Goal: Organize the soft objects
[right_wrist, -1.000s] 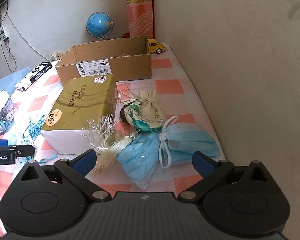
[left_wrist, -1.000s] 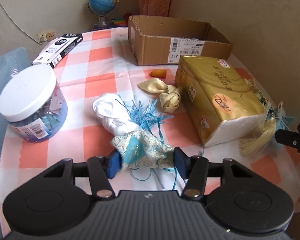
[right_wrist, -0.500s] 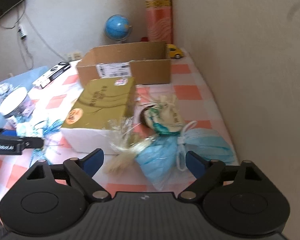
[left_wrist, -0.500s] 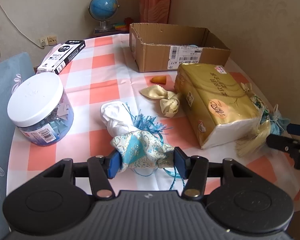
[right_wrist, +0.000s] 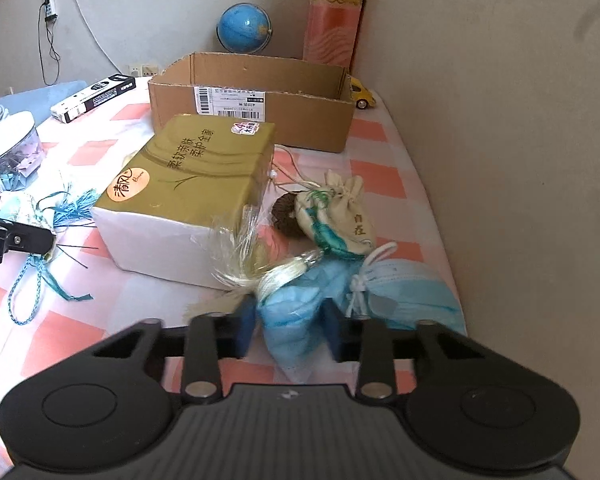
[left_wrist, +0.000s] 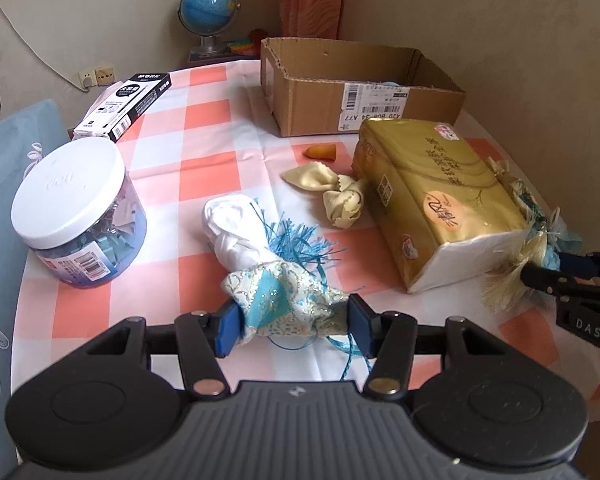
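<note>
2 tools (left_wrist: pixel 288 322) (right_wrist: pixel 288 328) gripping | tissue pack (left_wrist: pixel 432 196) between | box (left_wrist: pixel 360 88) behind

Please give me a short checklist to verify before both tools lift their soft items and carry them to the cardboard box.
1. Left tool shut on the brocade pouch: ok.
2. Right tool shut on the blue mask: ok.
3. Pouch's blue cord free of the table items: cannot tell.
4. Pale tassel clear of the right tool's grip: cannot tell; it lies against the mask.
5. Cardboard box open on top: ok.
6. Tissue pack out of the carrying path: not ok; it lies between both tools and the box.
</note>
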Action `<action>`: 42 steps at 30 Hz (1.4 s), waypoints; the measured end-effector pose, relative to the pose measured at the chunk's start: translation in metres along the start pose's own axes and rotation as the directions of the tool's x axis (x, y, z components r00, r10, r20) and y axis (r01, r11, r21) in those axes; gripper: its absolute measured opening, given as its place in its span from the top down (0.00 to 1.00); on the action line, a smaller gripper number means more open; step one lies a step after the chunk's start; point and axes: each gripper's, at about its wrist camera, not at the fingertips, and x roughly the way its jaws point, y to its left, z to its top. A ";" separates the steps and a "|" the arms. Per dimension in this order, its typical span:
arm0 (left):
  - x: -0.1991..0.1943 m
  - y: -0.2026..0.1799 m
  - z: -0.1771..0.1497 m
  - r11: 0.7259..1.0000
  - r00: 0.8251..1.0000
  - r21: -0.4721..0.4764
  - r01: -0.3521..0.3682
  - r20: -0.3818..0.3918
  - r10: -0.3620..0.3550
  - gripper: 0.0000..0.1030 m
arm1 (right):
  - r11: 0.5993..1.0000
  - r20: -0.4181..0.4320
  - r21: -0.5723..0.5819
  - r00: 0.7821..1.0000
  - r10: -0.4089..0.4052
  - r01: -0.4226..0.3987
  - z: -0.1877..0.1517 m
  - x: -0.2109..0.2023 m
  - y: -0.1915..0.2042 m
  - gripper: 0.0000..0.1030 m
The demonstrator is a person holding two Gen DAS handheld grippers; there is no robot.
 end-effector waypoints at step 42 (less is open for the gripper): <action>-0.015 0.000 -0.014 0.999 1.000 0.037 -0.017 -0.003 0.017 0.35 | 0.938 -0.015 0.026 0.938 0.346 -0.346 -0.003 -0.005 0.000 0.01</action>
